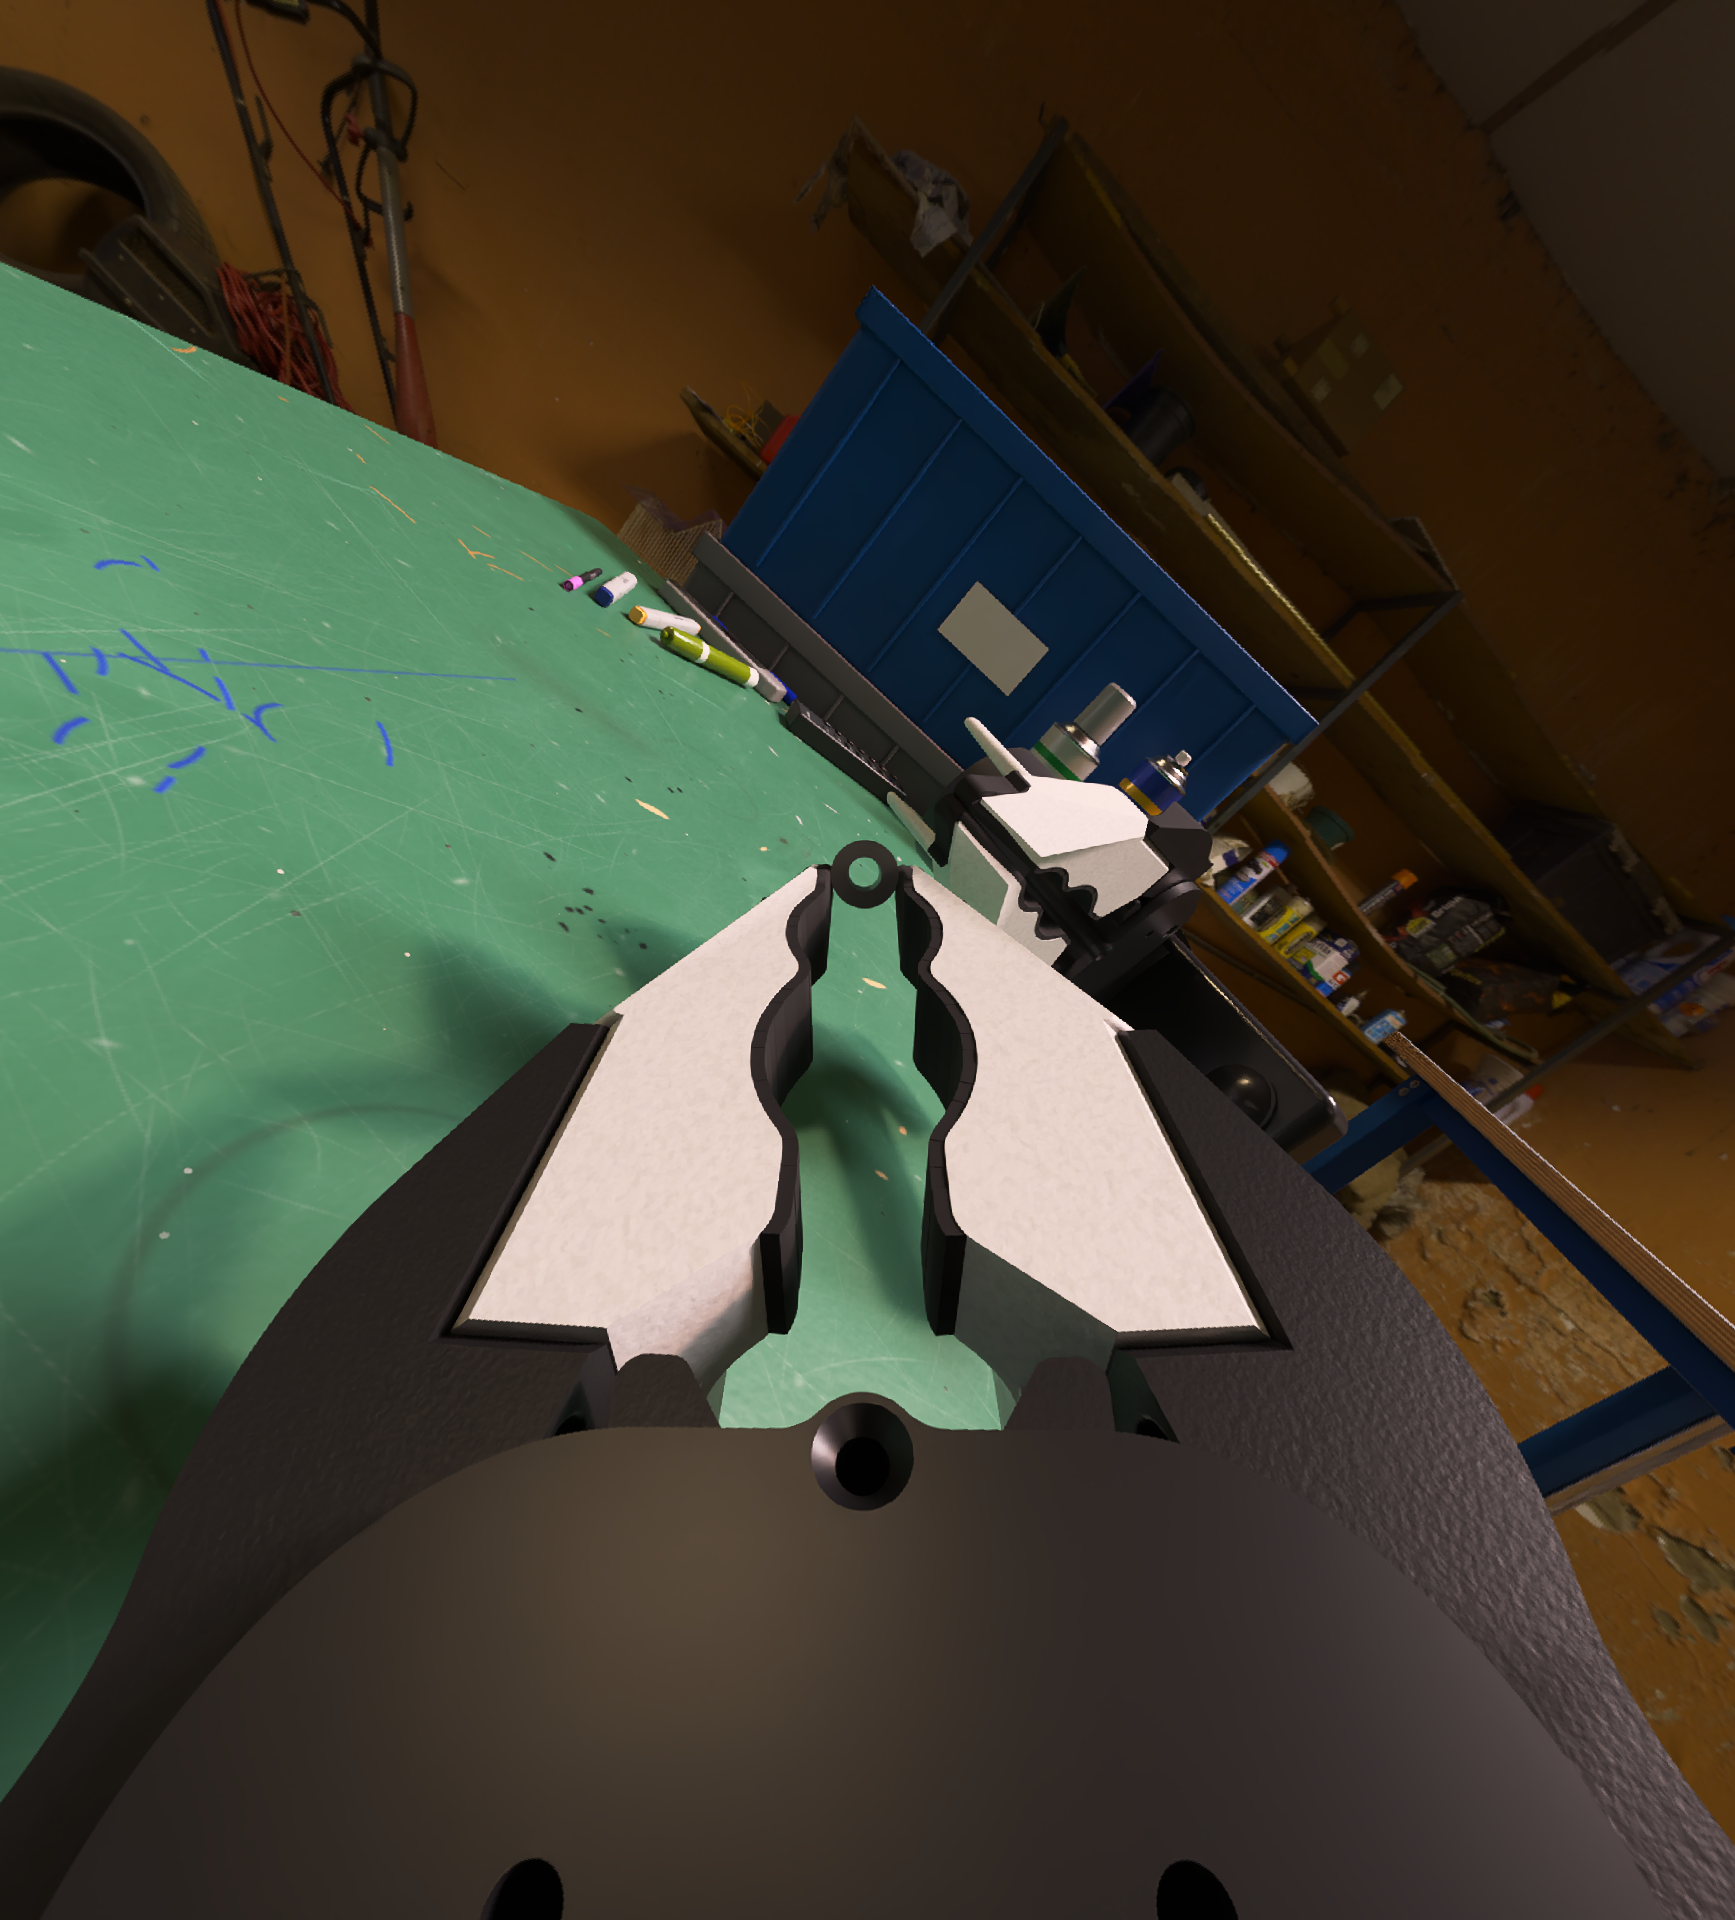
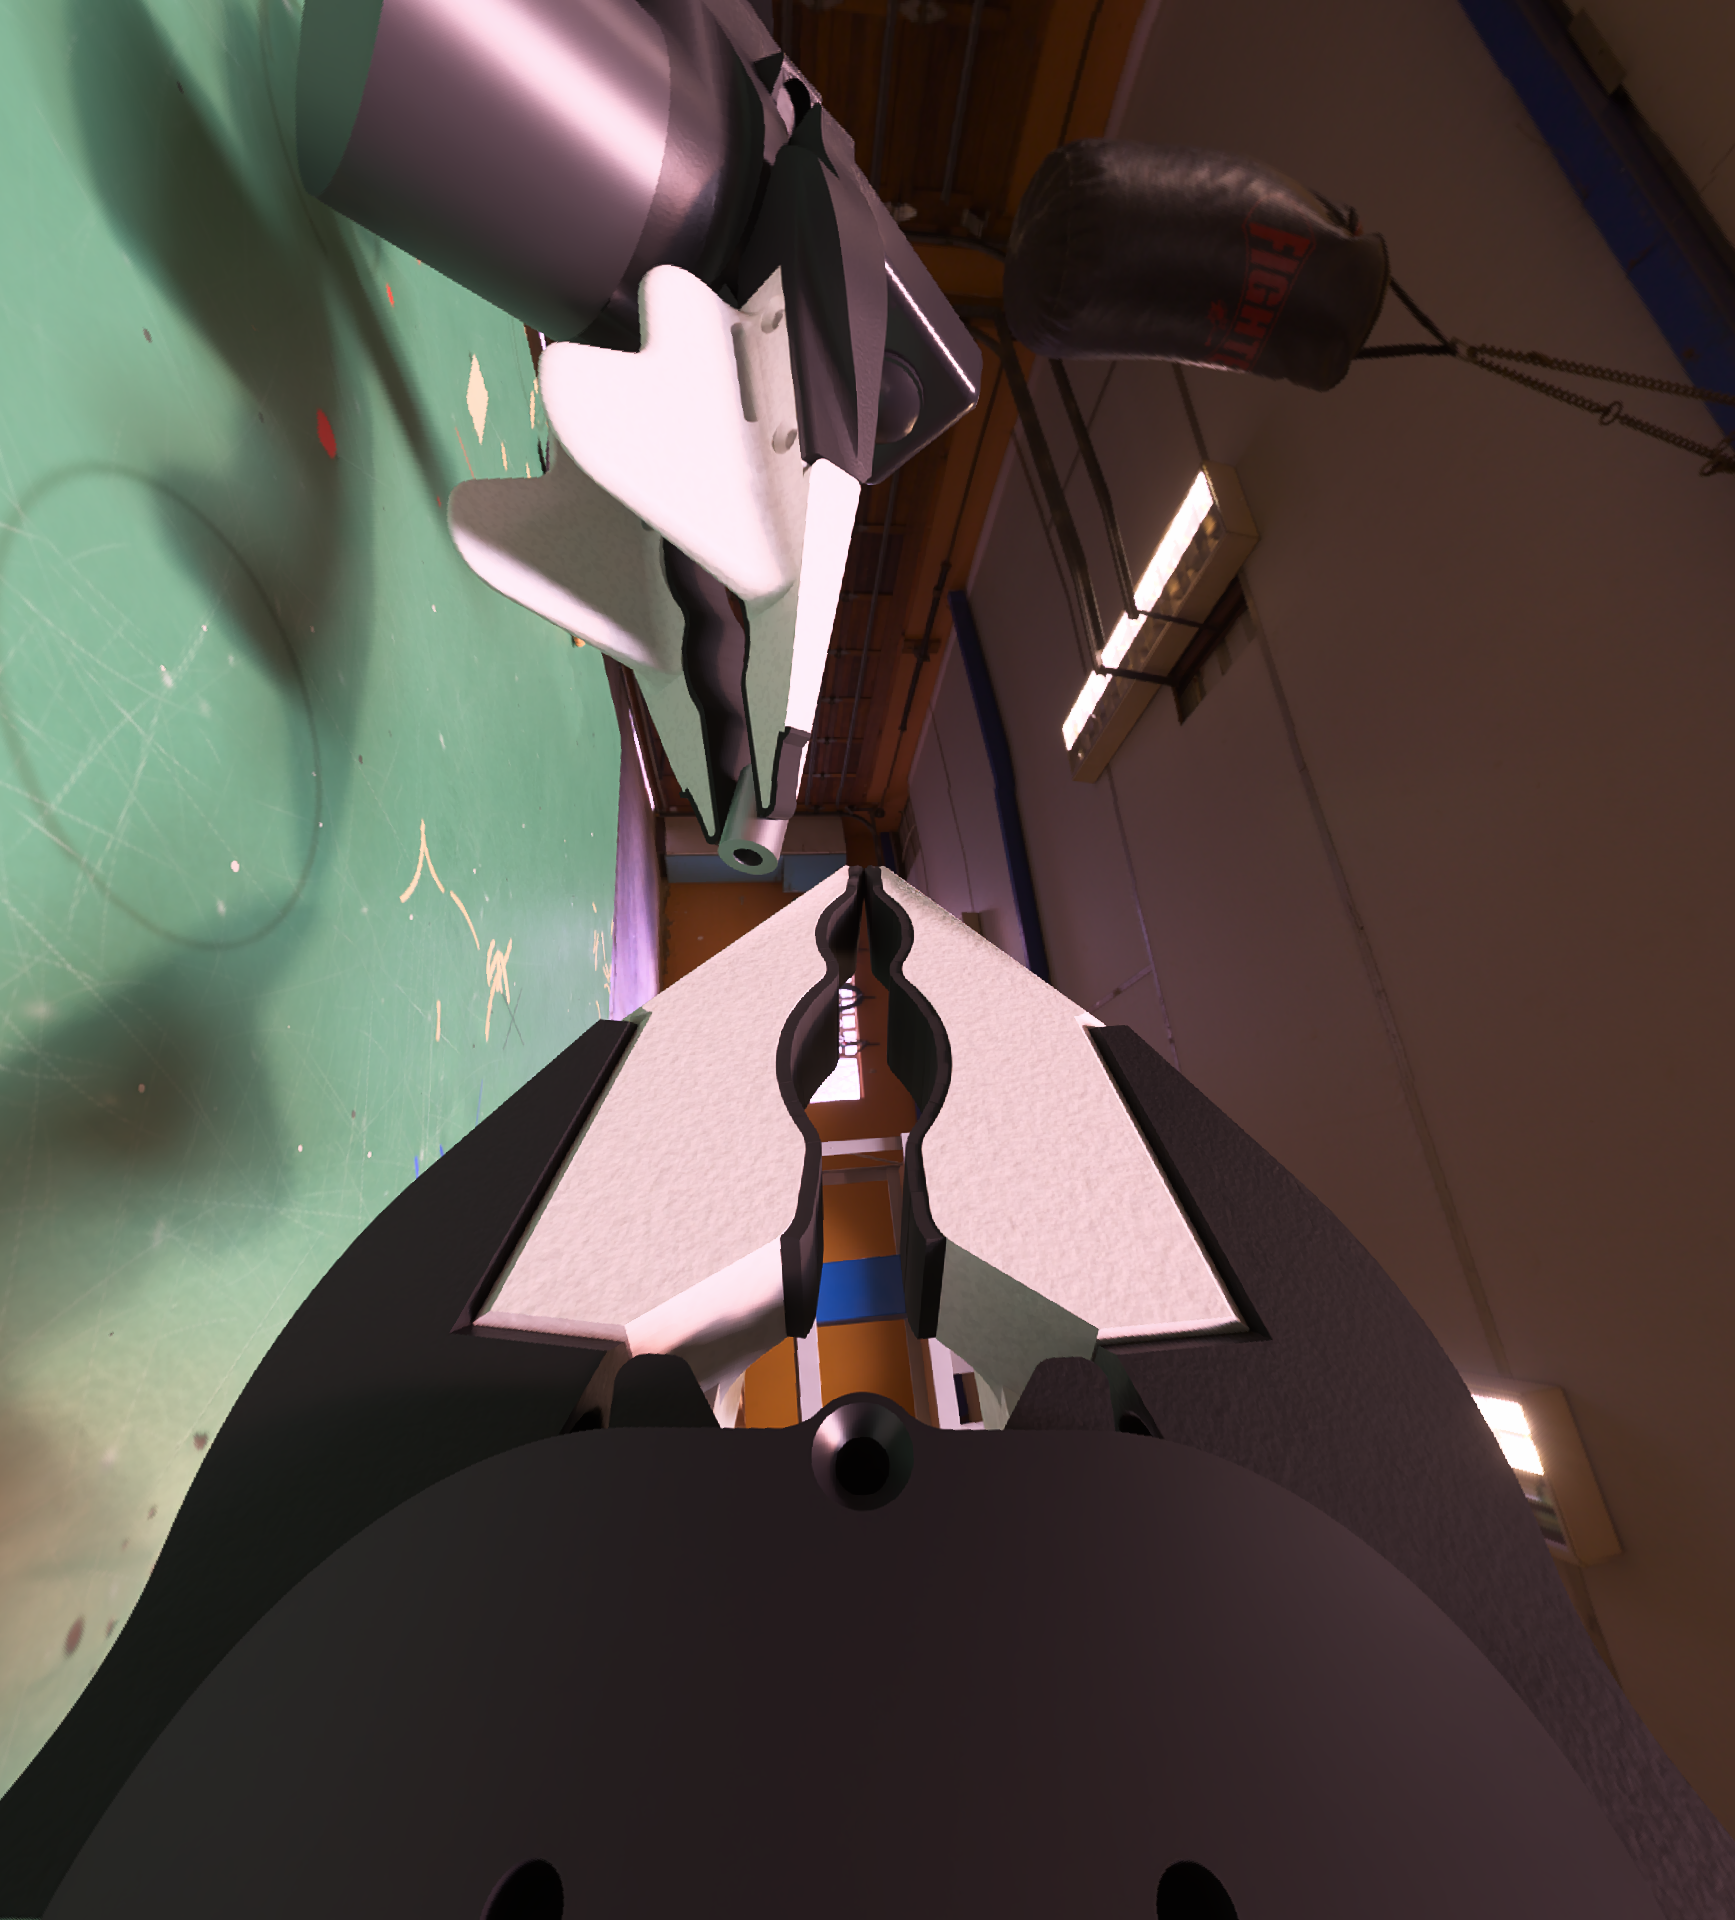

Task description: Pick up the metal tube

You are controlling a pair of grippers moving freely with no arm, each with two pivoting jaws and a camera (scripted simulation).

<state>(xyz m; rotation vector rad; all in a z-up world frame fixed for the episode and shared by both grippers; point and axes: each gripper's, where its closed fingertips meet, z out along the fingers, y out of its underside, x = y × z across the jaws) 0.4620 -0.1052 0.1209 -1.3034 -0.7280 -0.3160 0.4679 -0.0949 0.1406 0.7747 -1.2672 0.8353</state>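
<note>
The metal tube [image 1: 863, 875] is short and grey, and I see it end-on as a small ring pinched between my left gripper's [image 1: 863, 883] fingertips. The left gripper is shut on it and holds it over the green table [image 1: 219, 831]. In the right wrist view the left gripper [image 2: 754, 800] comes in from the top with the tube [image 2: 754, 844] sticking out of its tips. My right gripper [image 2: 861, 878] is shut and empty, with its tips just below and right of the tube. Its white fingers [image 1: 1060, 831] show close behind the tube in the left wrist view.
Several markers [image 1: 697, 644] lie near the table's far edge beside a black rail [image 1: 821, 675]. Behind them stand a blue bin [image 1: 998, 582], two spray cans [image 1: 1091, 727] and cluttered shelves [image 1: 1362, 914]. A dark punching bag [image 2: 1195, 260] hangs off to the side.
</note>
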